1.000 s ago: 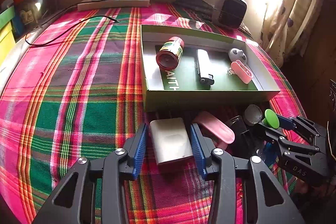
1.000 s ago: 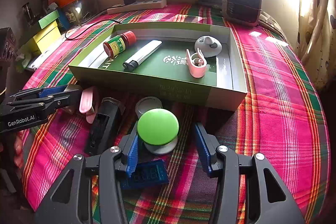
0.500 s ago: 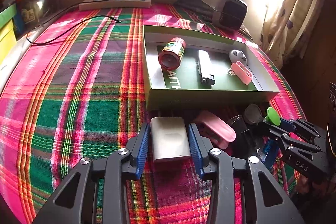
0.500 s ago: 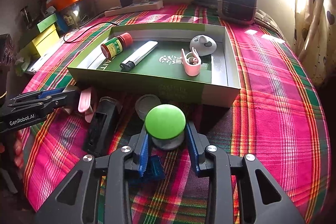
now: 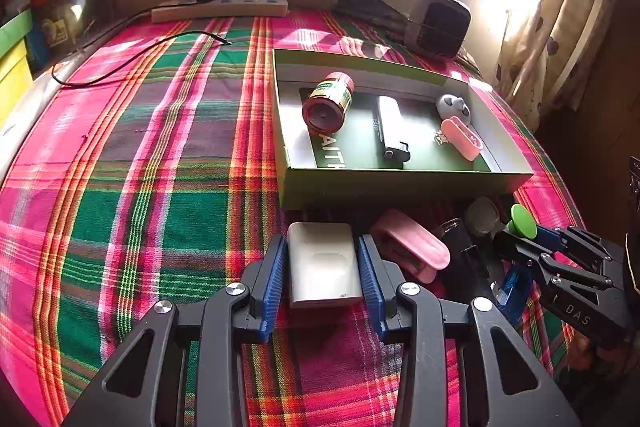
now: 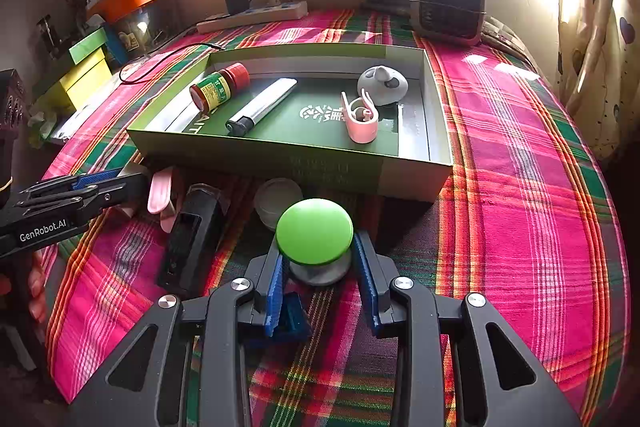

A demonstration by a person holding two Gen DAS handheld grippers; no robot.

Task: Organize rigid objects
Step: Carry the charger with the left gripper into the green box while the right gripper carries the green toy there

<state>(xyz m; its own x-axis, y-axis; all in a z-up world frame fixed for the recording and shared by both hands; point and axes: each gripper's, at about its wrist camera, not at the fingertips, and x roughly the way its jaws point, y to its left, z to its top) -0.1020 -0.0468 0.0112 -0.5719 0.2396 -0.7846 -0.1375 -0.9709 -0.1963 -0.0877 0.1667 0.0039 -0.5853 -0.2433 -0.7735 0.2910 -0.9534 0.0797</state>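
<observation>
My left gripper (image 5: pixel 322 267) is shut on a white rectangular case (image 5: pixel 322 267) in front of the green box (image 5: pixel 400 183). My right gripper (image 6: pixel 318 267) is shut on the grey base of a green-topped button (image 6: pixel 314 230), held just off the cloth. The box holds a red-capped jar (image 5: pixel 329 103), a white lighter (image 5: pixel 390 127), a grey rounded object (image 5: pixel 452 105) and a pink clip (image 5: pixel 462 139). A pink case (image 5: pixel 410 249), a black device (image 6: pixel 192 231), a small clear jar (image 6: pixel 278 201) and a blue item (image 6: pixel 292 315) lie in front of the box.
A power strip (image 5: pixel 220 9) with a charger and a loose cable (image 5: pixel 132 59) lies at the back. A small dark heater (image 6: pixel 450 3) stands at the back right. Yellow and green boxes (image 6: pixel 86 71) sit off the left edge. Curtains hang on the right.
Both grippers have closed from open onto their objects: the left on the white case, the right on the green-topped button, which looks slightly raised and closer to the box.
</observation>
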